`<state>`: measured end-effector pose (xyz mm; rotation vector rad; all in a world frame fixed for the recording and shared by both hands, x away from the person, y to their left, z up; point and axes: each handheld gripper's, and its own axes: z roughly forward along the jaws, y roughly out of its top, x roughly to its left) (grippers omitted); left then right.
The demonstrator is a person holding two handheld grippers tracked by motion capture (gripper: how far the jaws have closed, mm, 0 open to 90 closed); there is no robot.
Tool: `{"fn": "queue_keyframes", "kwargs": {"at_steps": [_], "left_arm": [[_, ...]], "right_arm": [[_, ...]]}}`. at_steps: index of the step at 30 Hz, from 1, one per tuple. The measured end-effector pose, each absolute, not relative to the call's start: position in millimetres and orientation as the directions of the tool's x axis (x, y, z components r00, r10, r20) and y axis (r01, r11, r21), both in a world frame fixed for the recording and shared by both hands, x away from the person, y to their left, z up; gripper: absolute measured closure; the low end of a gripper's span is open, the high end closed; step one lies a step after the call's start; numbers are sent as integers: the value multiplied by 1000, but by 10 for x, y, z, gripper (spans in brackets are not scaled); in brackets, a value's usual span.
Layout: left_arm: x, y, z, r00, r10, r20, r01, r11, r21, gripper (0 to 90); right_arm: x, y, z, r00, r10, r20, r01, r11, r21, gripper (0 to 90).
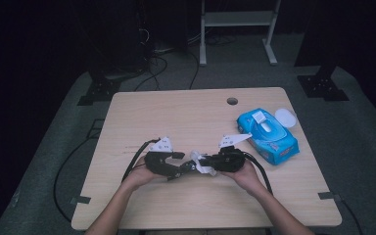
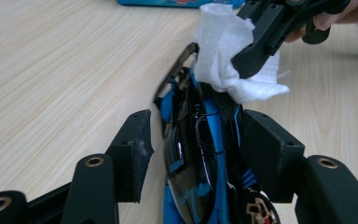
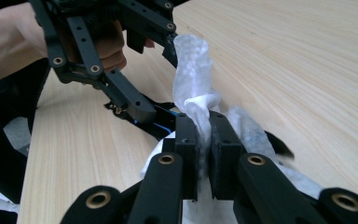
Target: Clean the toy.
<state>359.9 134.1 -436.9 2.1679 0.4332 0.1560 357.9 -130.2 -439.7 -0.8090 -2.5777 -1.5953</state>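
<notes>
Mid-wipe, by the look of it. Left gripper (image 1: 176, 169) holds a pair of blue-and-black sunglasses (image 2: 198, 154) between its fingers (image 2: 133, 149), low over the middle of the tabletop (image 1: 186, 112); in the left gripper view the fingers stand narrow on either side of the frame, the right one looks in contact, but I cannot tell whether the left one touches. Right gripper (image 3: 204, 140) has its fingers (image 3: 186, 149) pinched tight on a white wet wipe (image 3: 193, 70), bunched into a wad, and the wad presses against the far end of the sunglasses near the lens edge. So the fetching is done: wipe is out of the blue wipes pack (image 1: 269, 134), which sits at the right side of the tabletop with its lid flipped open, and both items are gripped and in contact. What is left, as I judge it: working the wipe across the rest of the lenses, setting the sunglasses down, dropping the wipe, probably closing the pack. How much lens is already clean I cannot tell; the dark lens surface shows no clear streaks or smudges.
</notes>
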Motion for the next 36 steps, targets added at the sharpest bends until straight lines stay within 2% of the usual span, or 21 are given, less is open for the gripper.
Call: {"fn": "queue_keyframes", "kwargs": {"at_steps": [3,9,16,22,27,36], "left_arm": [[3585,1274,-4426,934,357,0,228,-596,770,424],[3621,1201,-4497,928,372,36,215,-610,763,389],[3605,1076,-4564,912,385,142,167,-664,729,364],[3606,1081,-4560,914,387,122,180,-656,733,370],[3617,1107,-4496,914,392,104,186,-633,751,358],[3617,1151,-4467,910,405,92,198,-619,760,331]], "right_arm": [[3563,-1298,-4450,-868,430,248,425,386,818,831],[3596,-1296,-4529,-863,445,239,431,403,807,831],[3647,-1312,-4598,-850,480,217,440,419,794,831],[3651,-1338,-4651,-845,486,224,451,420,788,831],[3616,-1456,-4558,-840,493,227,445,386,808,831],[3621,-1850,-4425,-807,548,219,455,342,822,831]]}}
